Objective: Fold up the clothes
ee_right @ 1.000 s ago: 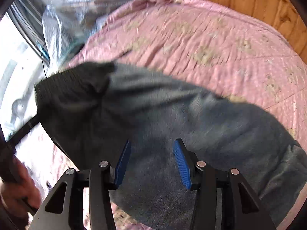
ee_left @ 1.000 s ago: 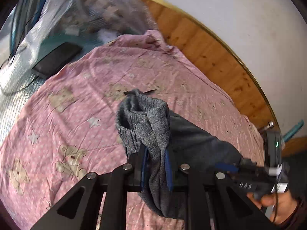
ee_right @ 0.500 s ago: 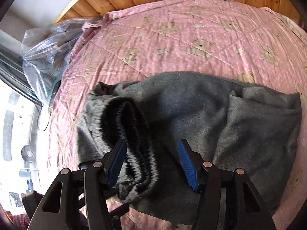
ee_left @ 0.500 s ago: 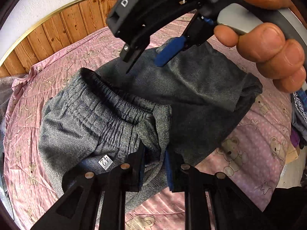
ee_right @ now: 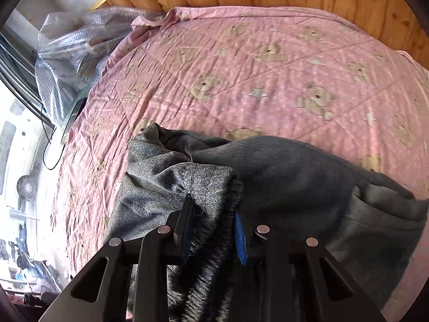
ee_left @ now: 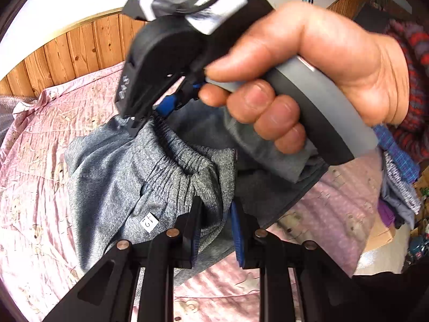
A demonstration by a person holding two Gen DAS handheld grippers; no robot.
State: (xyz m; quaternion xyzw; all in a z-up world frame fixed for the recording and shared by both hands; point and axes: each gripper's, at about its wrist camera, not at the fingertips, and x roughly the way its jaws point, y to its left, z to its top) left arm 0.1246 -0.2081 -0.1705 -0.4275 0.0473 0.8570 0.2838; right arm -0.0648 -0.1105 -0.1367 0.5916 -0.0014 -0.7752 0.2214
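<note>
A: Why are both grippers on the same end of the grey trousers (ee_left: 128,177)?

B: My guess is they want the elastic waistband (ee_left: 174,155) stretched between two points so the garment hangs or lies flat before a fold. The left gripper (ee_left: 214,230) has its jaws closed on a bunched corner of that waistband, cloth filling the gap between the blue pads. The right gripper (ee_right: 211,230) is likewise clamped on a thick roll of the ribbed band.

A: And the hand (ee_left: 308,80) in the left view?

B: That is the person's right hand around the grey handle of the right gripper, which reaches down to the band just beyond the left one (the two grips sit near each other, not at opposite hips).

A: Where is the rest of the garment?

B: Lying on the pink quilt (ee_right: 268,67) with the bear print; the darker leg part trails off to the right in the right wrist view. A small white size tag (ee_left: 149,223) shows inside the waist.

A: Any containers?

B: Only a clear plastic bag (ee_right: 69,53) at the far corner of the bed; I cannot tell what is in it. A heap of other clothes (ee_left: 396,177) sits loose at the right edge, in nothing that I can see.
</note>
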